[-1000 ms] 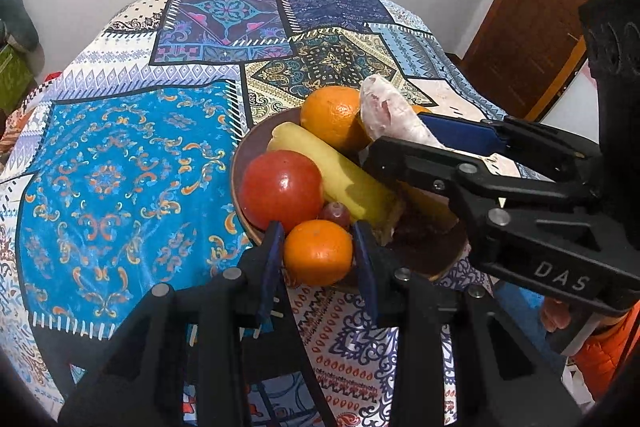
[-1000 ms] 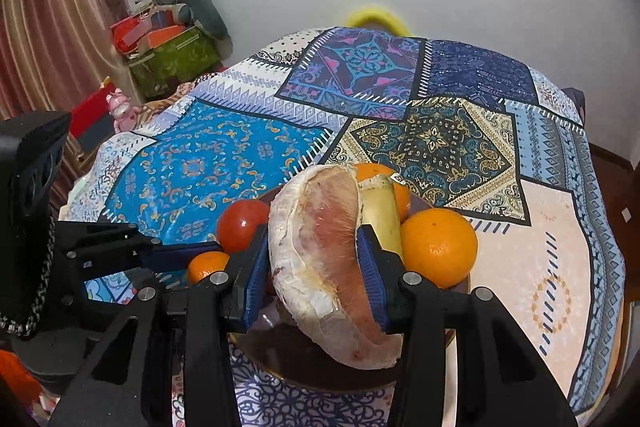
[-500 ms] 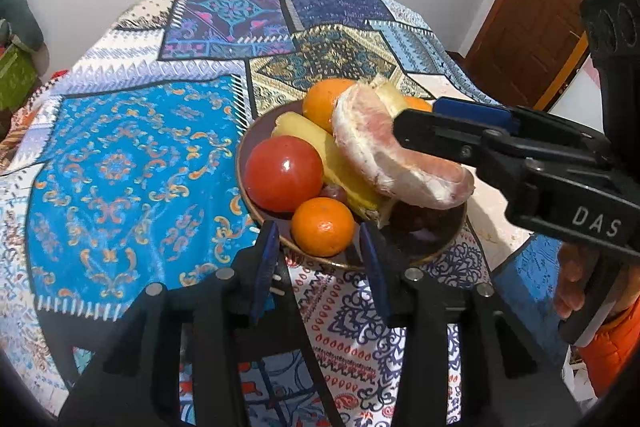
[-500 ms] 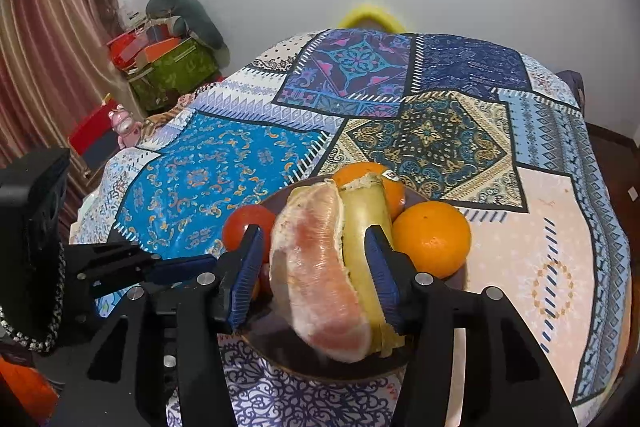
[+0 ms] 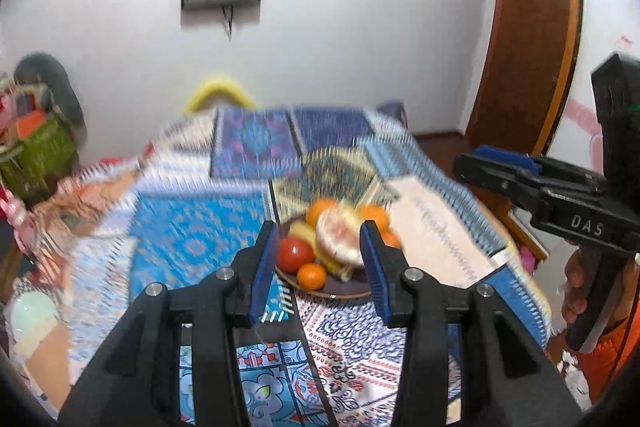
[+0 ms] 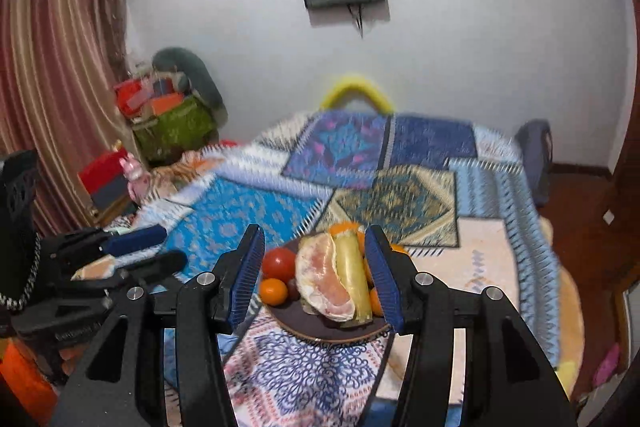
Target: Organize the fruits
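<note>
My left gripper (image 5: 318, 263) is matt black plastic with ribbed blue pads that look rubbery, and small shiny metal screw heads catch the light; my right gripper (image 6: 315, 277) is built the same. The tablecloth (image 6: 404, 203) is woven patchwork cloth, matt and a bit fuzzy with blur. The plate (image 6: 304, 329) looks like dark glazed ceramic or wood with a soft sheen, can't tell which. The tomato (image 5: 295, 253) is smooth and glossy. The small orange (image 6: 273, 291) has duller skin. The peeled pomelo (image 6: 326, 281) looks rough, pithy and dry. The door (image 5: 524, 39) is polished brown wood, and the curtain (image 6: 52, 99) is satiny cloth.
</note>
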Motion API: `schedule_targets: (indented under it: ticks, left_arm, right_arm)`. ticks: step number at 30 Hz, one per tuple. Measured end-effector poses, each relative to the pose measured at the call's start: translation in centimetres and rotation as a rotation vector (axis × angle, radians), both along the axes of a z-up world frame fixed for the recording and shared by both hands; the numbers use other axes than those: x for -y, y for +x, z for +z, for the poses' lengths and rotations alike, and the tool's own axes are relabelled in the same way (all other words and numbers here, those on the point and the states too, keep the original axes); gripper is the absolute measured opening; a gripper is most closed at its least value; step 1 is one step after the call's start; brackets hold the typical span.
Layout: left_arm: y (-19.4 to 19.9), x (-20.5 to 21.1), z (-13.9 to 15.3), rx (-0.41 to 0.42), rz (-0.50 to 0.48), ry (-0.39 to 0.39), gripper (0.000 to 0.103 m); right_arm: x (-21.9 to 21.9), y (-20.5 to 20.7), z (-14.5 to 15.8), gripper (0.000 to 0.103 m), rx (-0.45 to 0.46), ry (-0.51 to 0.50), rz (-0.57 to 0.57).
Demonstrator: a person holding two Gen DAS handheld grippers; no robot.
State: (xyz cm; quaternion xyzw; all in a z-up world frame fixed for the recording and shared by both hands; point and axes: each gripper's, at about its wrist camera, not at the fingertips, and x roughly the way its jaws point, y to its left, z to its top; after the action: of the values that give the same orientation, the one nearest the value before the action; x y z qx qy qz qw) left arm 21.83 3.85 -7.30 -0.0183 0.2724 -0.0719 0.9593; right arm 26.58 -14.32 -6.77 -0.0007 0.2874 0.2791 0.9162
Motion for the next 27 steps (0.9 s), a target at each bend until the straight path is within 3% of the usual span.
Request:
schedule_targets:
  ticks: [5, 11, 13, 15, 23, 27]
  left_arm:
    - [-6.1, 1.5, 5.0, 0.155, 0.044, 0.021, 0.042]
    - [-12.4, 3.3, 9.3, 0.293, 0.087, 0.053, 0.045]
    - [-13.9, 3.7, 10.1, 0.329, 0.094, 0.059, 0.052]
    - [-15.7, 4.0, 10.8, 0.379, 0.113, 0.068, 0.066]
    - [-18.4, 4.2, 11.8, 0.441, 0.13, 0.055, 0.08]
    - [-19.5, 4.2, 12.0, 0.464, 0.143, 0.05, 0.1]
  right_arm:
    - [2.1, -6.7, 4.7, 0.058, 0.146, 0.034, -0.027]
    - [3.7, -13.3, 8.6, 0.059, 0.278, 0.084, -0.058]
    - [4.3, -15.1, 9.5, 0.059, 0.316, 0.102, -0.069]
    - [4.7, -16.8, 10.4, 0.059, 0.353, 0.115, -0.08]
    - [4.9, -20.6, 11.6, 0.08, 0.442, 0.136, -0.098]
    - [4.6, -21.4, 11.5, 0.087, 0.464, 0.13, -0.118]
